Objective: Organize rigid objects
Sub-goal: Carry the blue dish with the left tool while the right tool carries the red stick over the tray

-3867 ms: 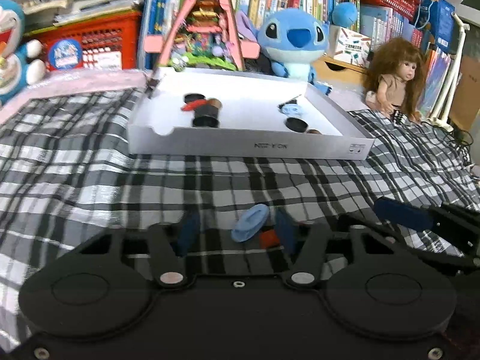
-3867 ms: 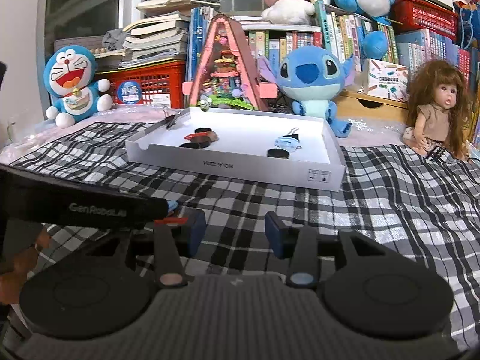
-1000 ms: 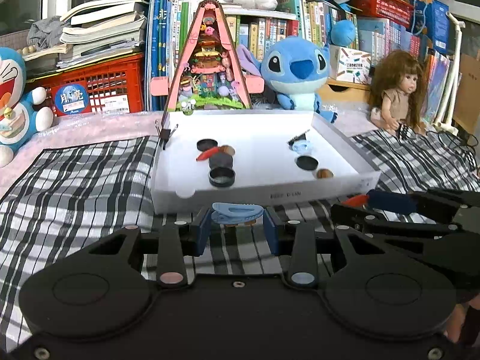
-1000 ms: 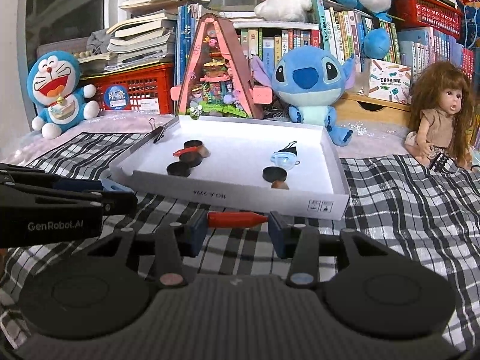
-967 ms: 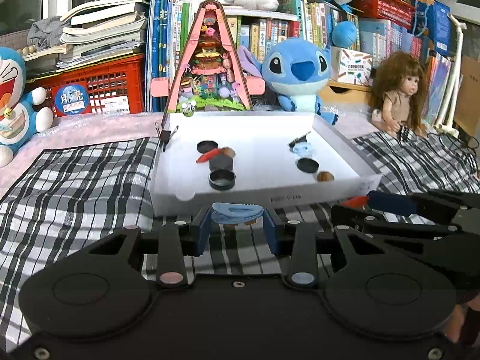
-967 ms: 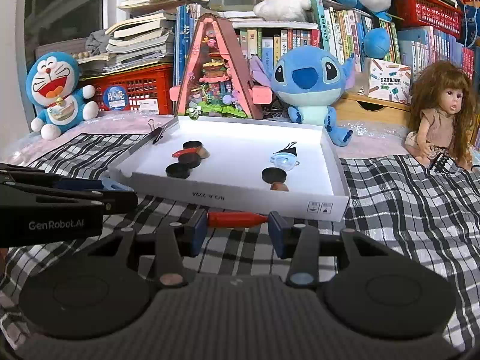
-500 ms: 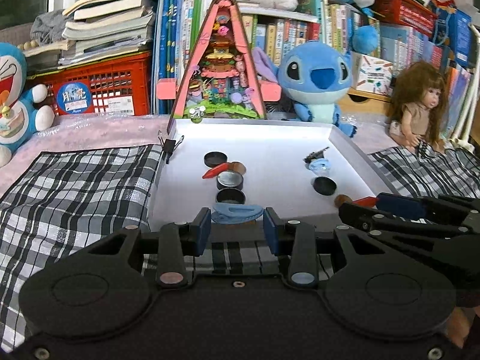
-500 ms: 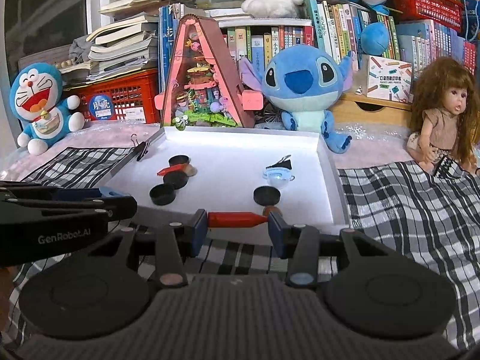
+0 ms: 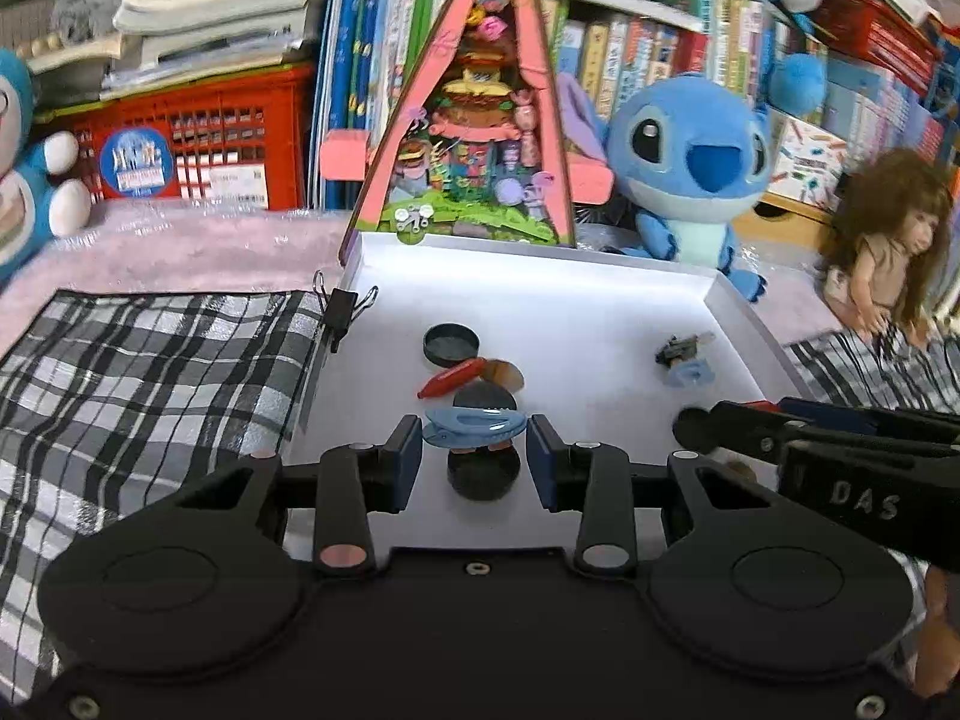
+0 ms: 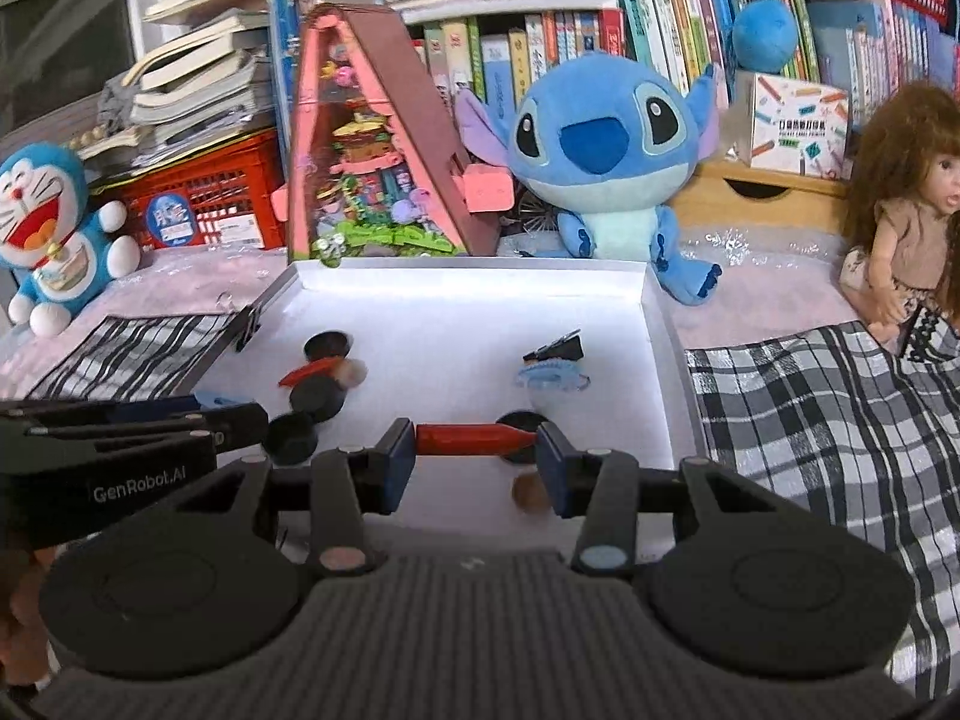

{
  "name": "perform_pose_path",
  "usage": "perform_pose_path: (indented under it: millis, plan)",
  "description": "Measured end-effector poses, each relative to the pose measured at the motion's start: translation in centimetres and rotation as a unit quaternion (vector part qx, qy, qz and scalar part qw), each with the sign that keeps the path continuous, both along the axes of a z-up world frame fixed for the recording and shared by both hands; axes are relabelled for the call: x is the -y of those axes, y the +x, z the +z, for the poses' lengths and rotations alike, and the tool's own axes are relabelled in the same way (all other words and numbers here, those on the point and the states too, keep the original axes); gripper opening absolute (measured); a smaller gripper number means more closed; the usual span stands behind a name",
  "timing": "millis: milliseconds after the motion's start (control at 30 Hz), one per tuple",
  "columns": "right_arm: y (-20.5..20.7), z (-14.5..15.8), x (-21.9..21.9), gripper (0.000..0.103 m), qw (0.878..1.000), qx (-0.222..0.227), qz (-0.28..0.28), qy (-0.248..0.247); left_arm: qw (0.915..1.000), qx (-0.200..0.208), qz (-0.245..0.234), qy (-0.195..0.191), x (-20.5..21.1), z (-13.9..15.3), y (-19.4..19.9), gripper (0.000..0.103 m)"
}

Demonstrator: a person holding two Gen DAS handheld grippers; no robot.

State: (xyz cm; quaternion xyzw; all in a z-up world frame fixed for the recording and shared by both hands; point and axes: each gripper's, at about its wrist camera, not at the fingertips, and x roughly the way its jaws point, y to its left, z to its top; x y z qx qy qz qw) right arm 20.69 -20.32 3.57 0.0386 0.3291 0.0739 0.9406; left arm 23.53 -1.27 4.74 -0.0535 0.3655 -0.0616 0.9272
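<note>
On the plaid cloth point(image 10: 840, 420) sits a white tray point(image 10: 657, 324), bookshelves point(image 10: 660, 6) behind.

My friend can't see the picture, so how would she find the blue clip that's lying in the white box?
Find the white box in front of the blue plush. Look at its right side: the light blue clip lies there just in front of a small black binder clip. It is pale and see-through; the lids nearby are black.
</note>
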Motion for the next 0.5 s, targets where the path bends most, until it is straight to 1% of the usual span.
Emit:
perform_pose_path:
  millis: [67, 300, 433, 500]
  plan:
    - [1.1, 0.3, 0.4, 0.051, 1.0, -0.011, -0.004, 0.014, 0.9999, -0.011, -0.001, -0.01, -0.2, -0.1, 1.1, 0.036]
    - [4.0, 0.7, 0.9, 0.051, 0.998, -0.044, -0.015, 0.035, 0.9987, -0.05, -0.011, -0.01, -0.1, -0.5, 4.4, 0.036]
    - [5.5, 0.0, 0.9, 0.051, 0.996, -0.075, -0.018, 0.051, 0.9985, -0.054, -0.002, -0.007, 0.2, -1.1, 5.3, 0.036]
    - [5.9, -0.5, 0.8, 0.051, 0.995, -0.08, -0.023, 0.05, 0.9984, -0.055, -0.001, -0.01, 0.3, -1.3, 5.5, 0.036]
